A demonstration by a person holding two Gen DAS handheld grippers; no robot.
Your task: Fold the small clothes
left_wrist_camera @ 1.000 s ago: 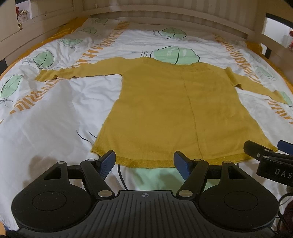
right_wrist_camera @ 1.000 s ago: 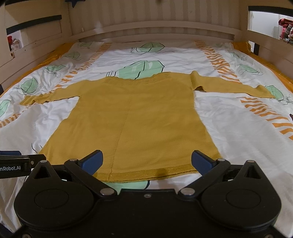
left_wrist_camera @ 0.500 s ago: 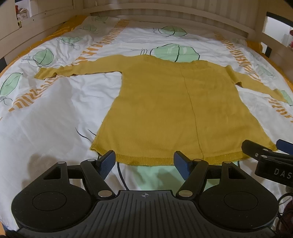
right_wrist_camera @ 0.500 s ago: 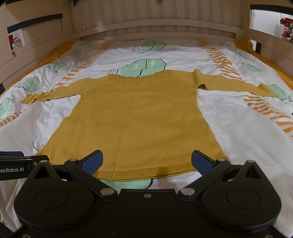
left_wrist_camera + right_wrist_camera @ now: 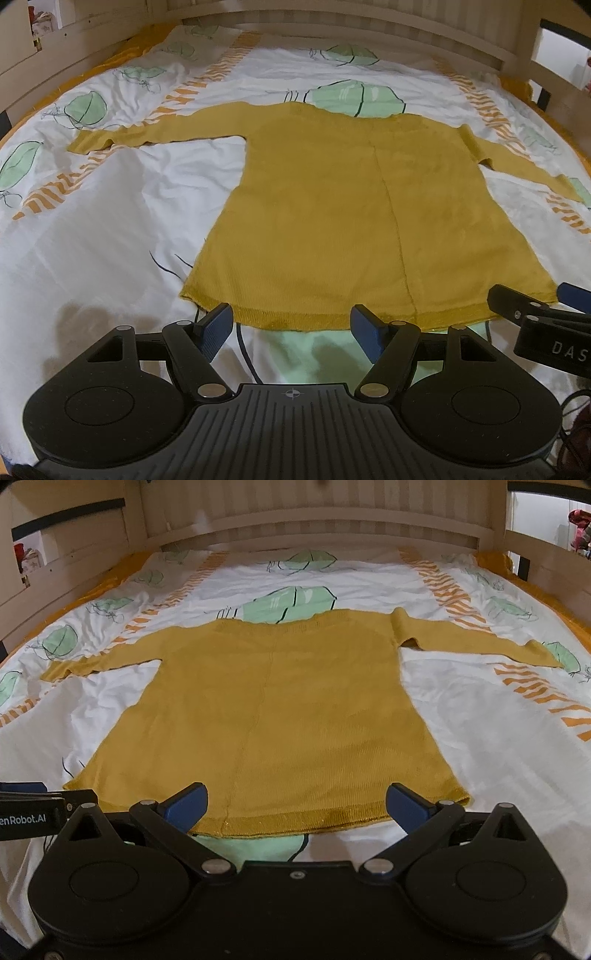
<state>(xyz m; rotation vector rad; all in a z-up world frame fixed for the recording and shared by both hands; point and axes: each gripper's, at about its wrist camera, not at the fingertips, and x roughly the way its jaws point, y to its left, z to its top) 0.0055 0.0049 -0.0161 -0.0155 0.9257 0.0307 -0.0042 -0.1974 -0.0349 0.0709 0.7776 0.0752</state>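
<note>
Sweater: mustard, flat on bed, sleeves spread. My left fingers and right fingers: released, empty, apparently just short of hem.

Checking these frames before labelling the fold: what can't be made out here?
- Sweater hem: in both views the tongs' pads cover parts of it.
- Its underside: hidden against the bedsheet.
- Right tongs: left view's edge cuts them off.
- Left tongs: right view's edge cuts them off.
- Shelf items, far right: too small, blurred.
</note>
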